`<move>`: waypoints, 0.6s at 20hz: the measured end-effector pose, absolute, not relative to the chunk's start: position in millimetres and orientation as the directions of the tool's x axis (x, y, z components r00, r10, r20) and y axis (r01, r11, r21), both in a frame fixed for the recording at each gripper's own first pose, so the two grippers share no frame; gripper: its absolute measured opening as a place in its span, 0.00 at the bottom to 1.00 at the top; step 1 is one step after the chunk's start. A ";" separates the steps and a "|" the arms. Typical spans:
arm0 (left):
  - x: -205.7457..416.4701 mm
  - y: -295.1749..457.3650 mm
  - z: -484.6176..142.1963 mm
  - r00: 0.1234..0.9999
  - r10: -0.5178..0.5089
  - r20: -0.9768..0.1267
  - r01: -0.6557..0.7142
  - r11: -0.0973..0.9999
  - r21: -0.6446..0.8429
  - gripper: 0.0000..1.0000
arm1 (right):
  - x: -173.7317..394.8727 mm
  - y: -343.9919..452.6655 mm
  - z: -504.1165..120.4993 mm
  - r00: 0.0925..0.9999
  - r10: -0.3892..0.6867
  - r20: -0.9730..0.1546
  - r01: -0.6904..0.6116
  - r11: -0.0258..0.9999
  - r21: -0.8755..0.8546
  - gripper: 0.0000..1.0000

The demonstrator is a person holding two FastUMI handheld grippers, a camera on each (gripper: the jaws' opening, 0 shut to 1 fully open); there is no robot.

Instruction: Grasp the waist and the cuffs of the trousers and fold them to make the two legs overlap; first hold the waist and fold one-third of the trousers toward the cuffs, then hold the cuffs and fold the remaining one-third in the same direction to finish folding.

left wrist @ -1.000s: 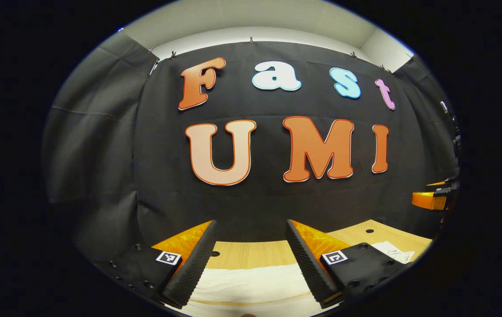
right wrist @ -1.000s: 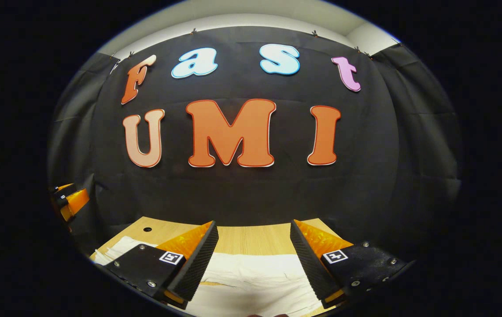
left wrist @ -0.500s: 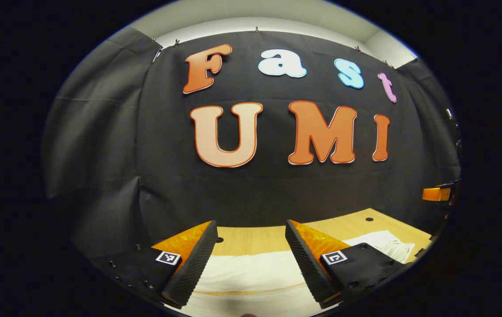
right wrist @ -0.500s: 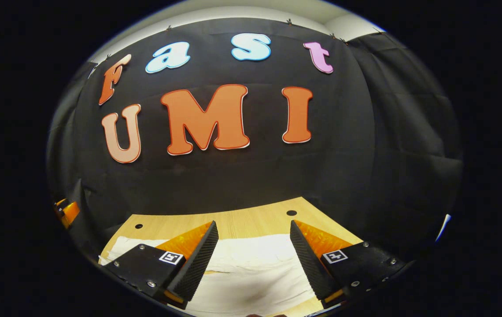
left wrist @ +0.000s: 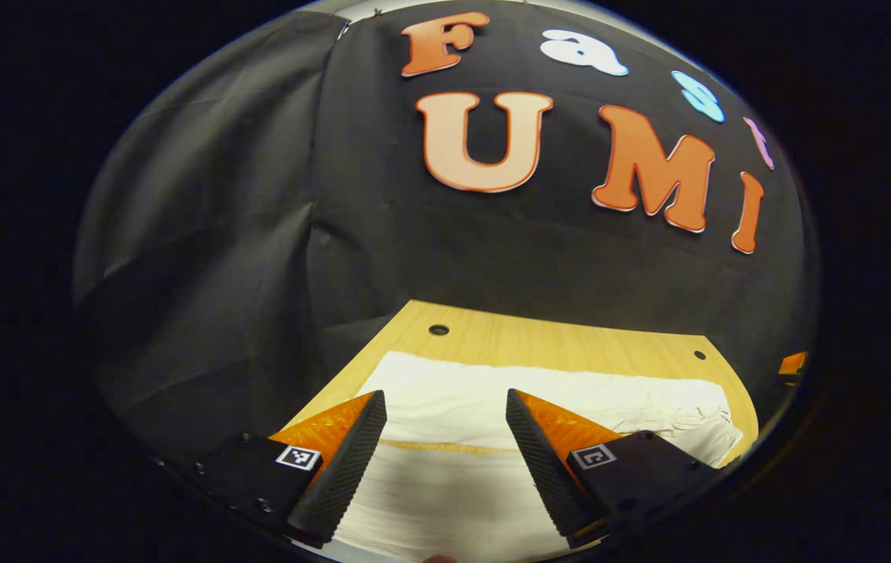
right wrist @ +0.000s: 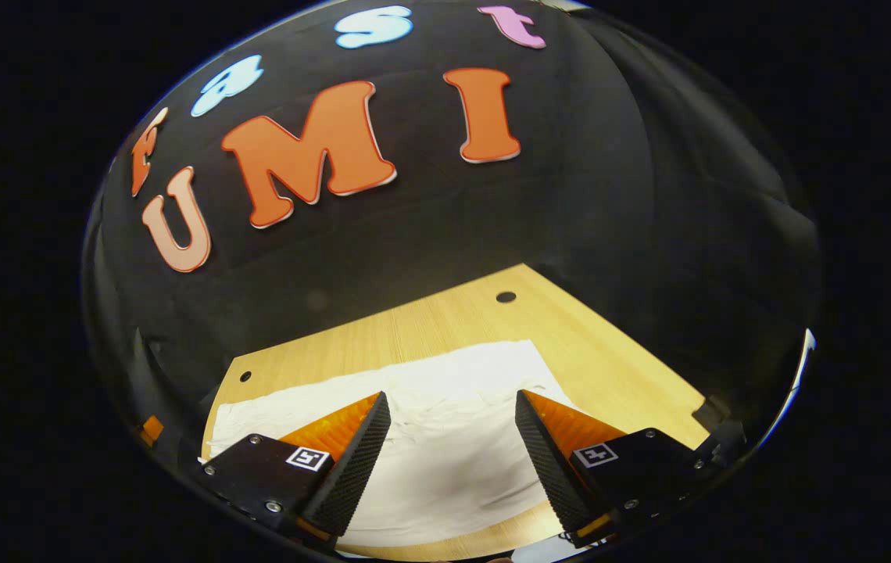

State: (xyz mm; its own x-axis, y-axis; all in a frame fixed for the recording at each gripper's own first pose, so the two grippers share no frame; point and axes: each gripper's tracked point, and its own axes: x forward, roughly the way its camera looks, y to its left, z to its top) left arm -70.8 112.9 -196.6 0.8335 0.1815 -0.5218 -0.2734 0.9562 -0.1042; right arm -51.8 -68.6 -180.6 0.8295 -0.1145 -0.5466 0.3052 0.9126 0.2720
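Observation:
White trousers [left wrist: 445,407] lie flat across the wooden table [left wrist: 570,344], the two legs side by side with a thin strip of wood showing between them. In the left gripper view my left gripper [left wrist: 441,461] is open above one end of the cloth, nothing between its fingers. In the right gripper view the trousers [right wrist: 430,391] spread from left to right and my right gripper [right wrist: 449,461] hangs open over their right end. Crumpled fabric [left wrist: 695,410] marks the far right end in the left gripper view.
The light wooden table [right wrist: 602,360] has small round holes [right wrist: 506,297] near its back edge. Black cloth walls close in the back and both sides. A bit of the other gripper [left wrist: 792,363] shows at the right rim of the left gripper view.
Both grippers have tilted down toward the table, so more of the tabletop and trousers has come into view. Both remain open.

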 end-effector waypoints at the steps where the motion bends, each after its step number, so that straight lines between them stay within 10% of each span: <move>1: -77.7 118.7 -206.7 0.811 0.188 -0.554 -0.298 0.948 -0.114 1.00 | -50.4 -71.1 -191.9 0.812 -0.105 -0.574 0.320 0.902 0.288 0.98; 12: -197.0 166.3 -332.8 0.466 0.142 -0.873 -0.639 0.736 -0.222 0.99 | -70.6 -106.8 -276.0 0.669 -0.063 -0.741 0.436 0.840 0.323 0.98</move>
State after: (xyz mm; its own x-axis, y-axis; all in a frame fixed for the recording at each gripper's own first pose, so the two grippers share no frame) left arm -197.0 166.3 -332.8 0.4664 0.1417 -0.8732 -0.6392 0.7363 -0.2219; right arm -70.6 -106.8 -276.0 0.6688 -0.0626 -0.7408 0.4363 0.8398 0.3230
